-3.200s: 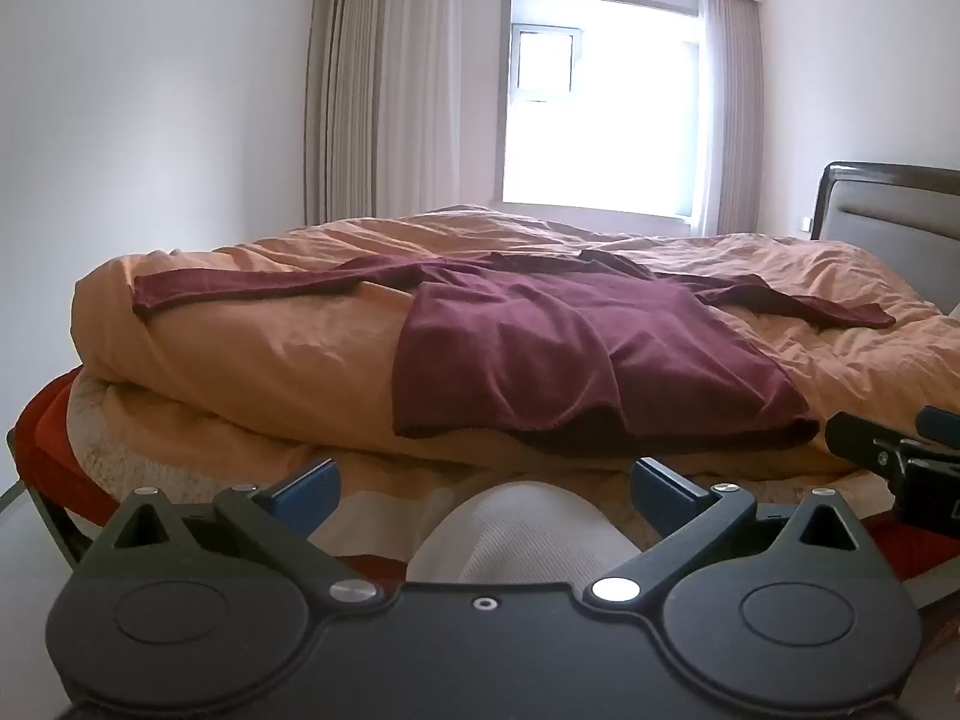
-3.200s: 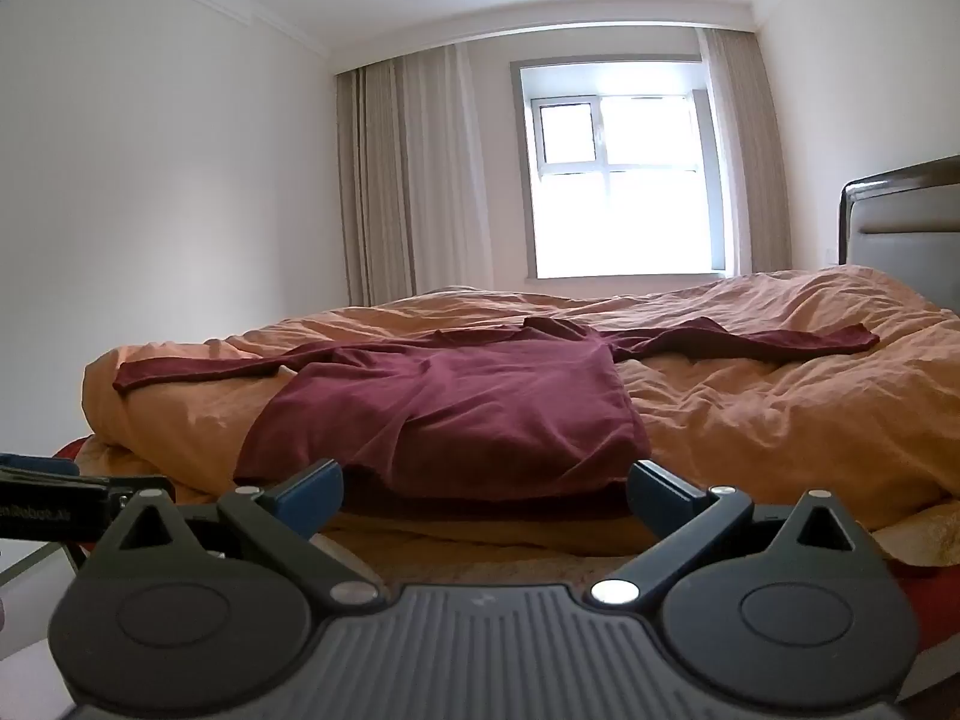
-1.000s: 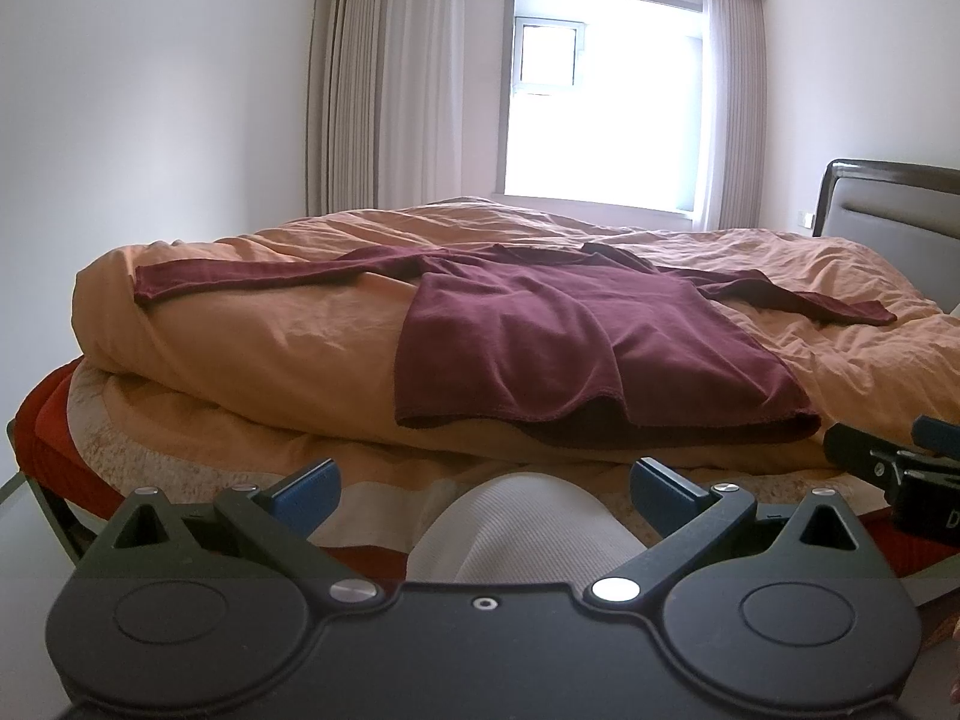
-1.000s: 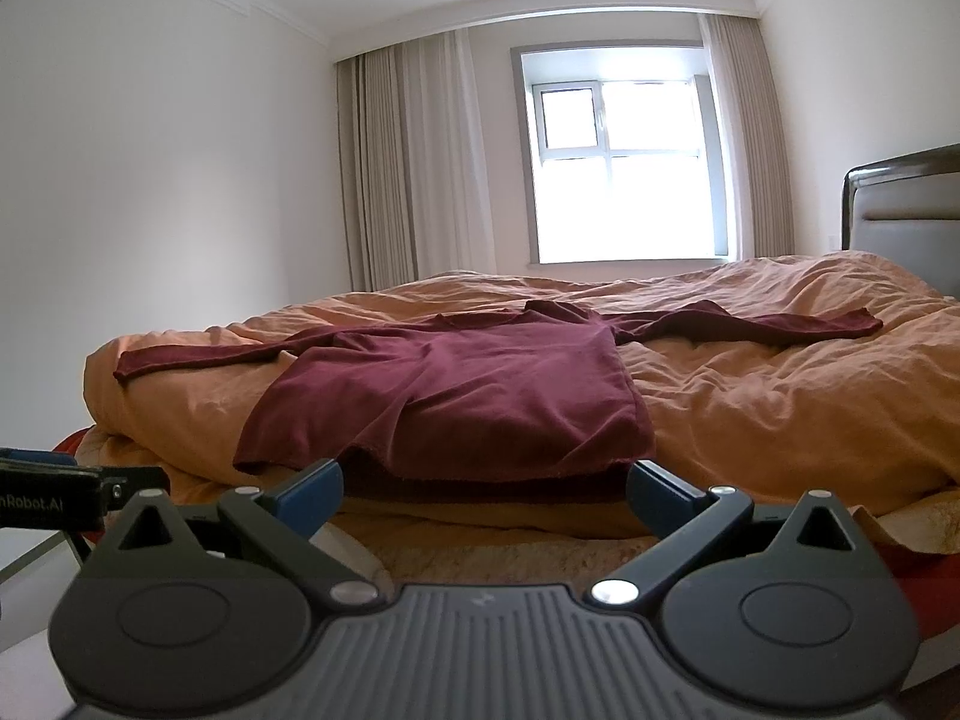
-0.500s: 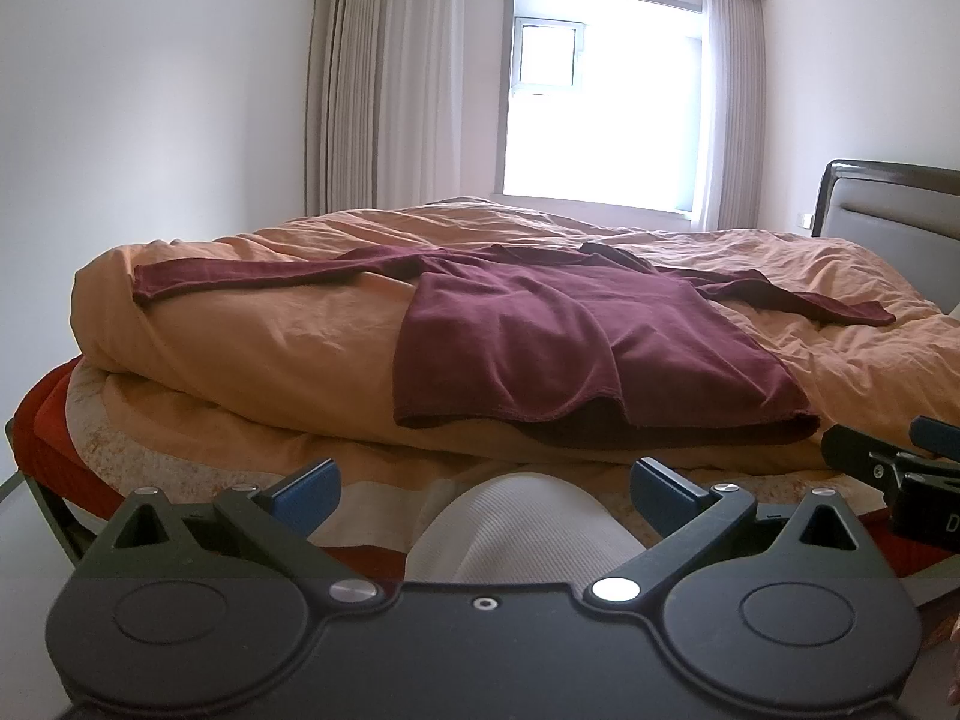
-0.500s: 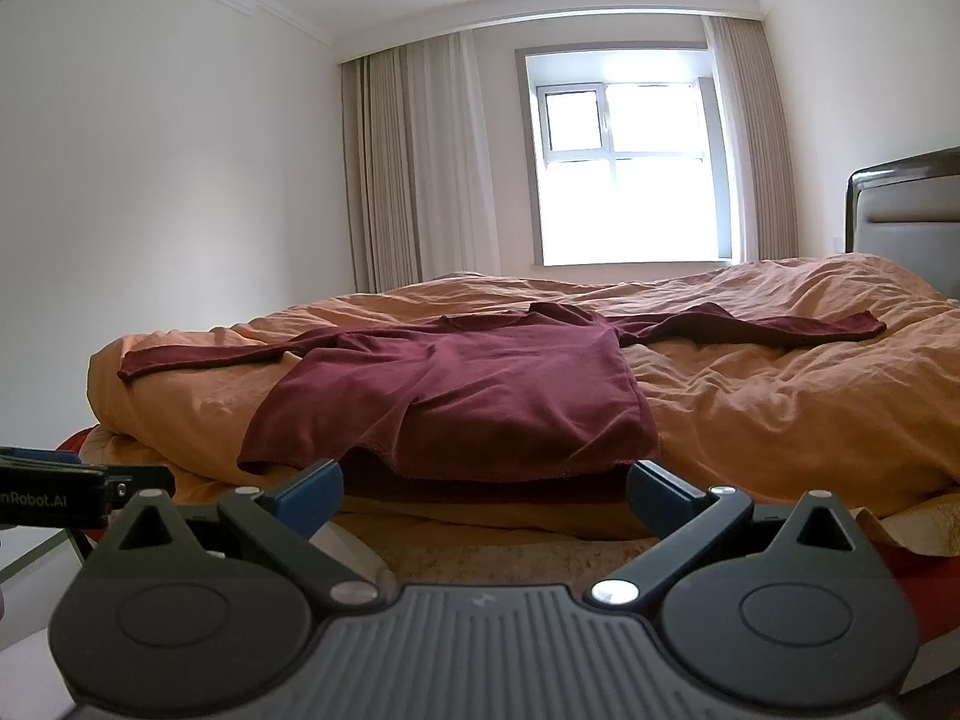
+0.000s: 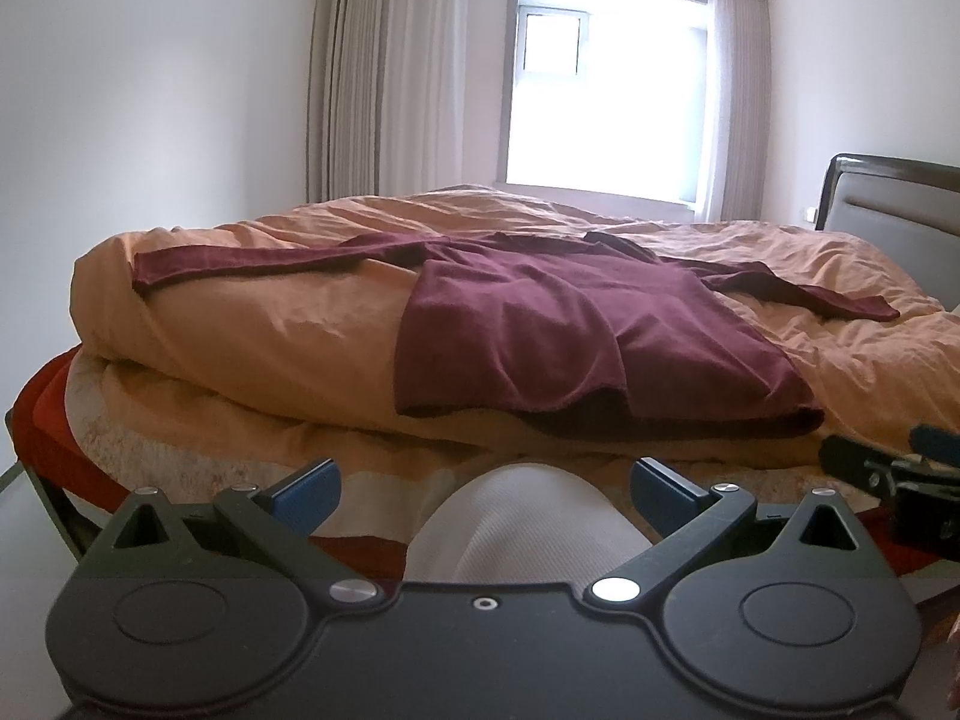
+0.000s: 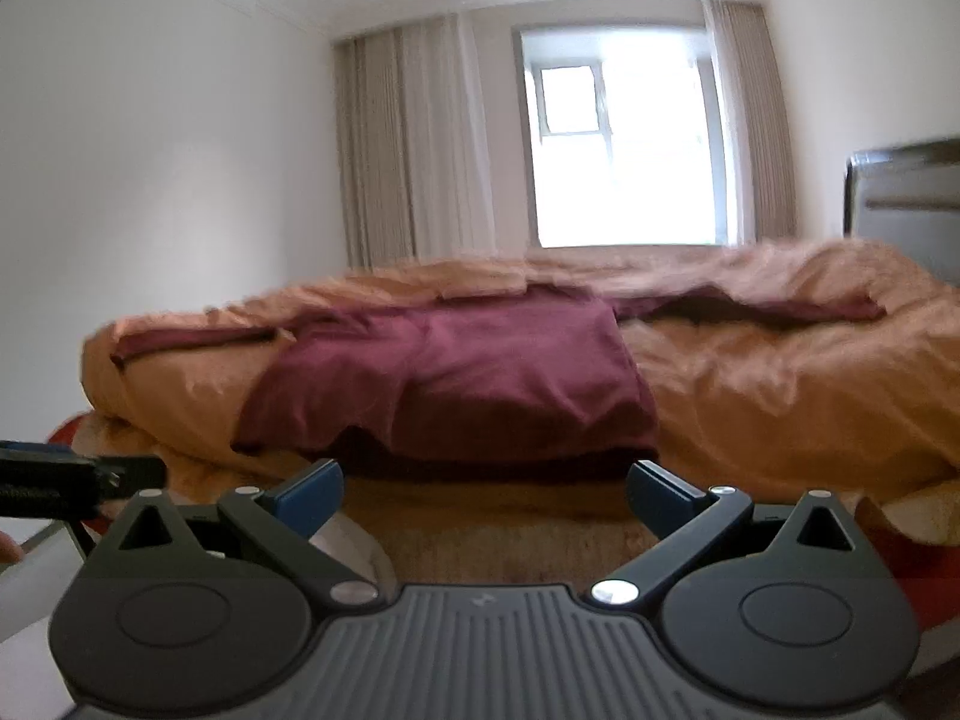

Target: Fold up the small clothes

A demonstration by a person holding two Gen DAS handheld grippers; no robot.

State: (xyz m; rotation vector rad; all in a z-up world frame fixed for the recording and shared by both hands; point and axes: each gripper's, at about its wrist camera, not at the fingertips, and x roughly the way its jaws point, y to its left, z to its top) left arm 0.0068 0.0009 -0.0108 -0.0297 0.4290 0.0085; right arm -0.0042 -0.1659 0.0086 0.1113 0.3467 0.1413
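The left gripper [image 7: 485,483] and right gripper [image 8: 485,483], jaws wide and empty, hover short of the bed edge, where the maroon long-sleeved top [image 7: 576,330] lies spread on the orange duvet [image 7: 270,324].

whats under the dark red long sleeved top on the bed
The dark red long-sleeved top lies spread on a rumpled orange duvet, sleeves out to both sides. Below the duvet's edge, a beige layer shows. Whatever lies directly beneath the top's body is covered.
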